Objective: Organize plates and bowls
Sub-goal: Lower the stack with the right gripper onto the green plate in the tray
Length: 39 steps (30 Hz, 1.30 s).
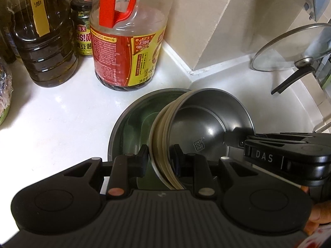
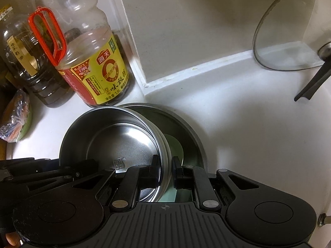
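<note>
Both the left gripper and right gripper clamp the rim of the steel bowl, tilted over the larger basin near the bottles, so nesting seems almost done.

The bowl is shiny smooth metal. The surface is smooth and white. The lid is clear glass.
</note>
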Motion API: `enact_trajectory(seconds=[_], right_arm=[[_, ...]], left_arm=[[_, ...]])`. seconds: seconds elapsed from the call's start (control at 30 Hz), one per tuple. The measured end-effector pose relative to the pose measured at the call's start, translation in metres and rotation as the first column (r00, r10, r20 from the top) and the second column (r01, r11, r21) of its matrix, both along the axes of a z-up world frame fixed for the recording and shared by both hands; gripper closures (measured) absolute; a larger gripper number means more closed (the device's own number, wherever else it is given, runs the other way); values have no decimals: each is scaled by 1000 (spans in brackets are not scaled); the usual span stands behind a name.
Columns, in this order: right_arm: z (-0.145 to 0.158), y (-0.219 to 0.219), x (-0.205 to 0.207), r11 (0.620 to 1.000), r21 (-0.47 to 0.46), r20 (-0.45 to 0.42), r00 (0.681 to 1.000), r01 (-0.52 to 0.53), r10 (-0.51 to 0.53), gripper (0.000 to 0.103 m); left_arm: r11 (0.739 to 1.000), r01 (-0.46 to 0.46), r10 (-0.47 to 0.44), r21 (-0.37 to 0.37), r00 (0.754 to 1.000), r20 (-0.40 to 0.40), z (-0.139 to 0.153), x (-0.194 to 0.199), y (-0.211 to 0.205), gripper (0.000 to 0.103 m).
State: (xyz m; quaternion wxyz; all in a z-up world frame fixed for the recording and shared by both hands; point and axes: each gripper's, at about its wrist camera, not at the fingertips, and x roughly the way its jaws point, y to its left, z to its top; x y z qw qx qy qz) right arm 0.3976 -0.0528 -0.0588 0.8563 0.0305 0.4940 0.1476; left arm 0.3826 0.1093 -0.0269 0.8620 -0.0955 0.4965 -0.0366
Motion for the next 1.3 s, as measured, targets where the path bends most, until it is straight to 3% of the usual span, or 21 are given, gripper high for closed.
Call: enact_trajectory(seconds=[0.4, 0.73, 1.03, 1.3], right_arm=[[1, 1, 8, 998, -21, -8, 998, -65, 65, 91], [4, 7, 16, 991, -72, -87, 990, -117, 110, 90], [3, -5, 4, 1000, -13, -127, 992, -29, 27, 85], [6, -17, -12, 998, 58, -41, 999, -17, 19, 83]], left_arm=[[998, 60, -60, -30, 998, -8, -3, 0, 4, 73], [996, 91, -91, -9, 996, 5, -3, 2, 1, 75], [994, 106, -107, 28, 994, 30, -2, 7, -2, 80], [993, 108, -110, 38, 992, 59, 1, 2, -3, 80]])
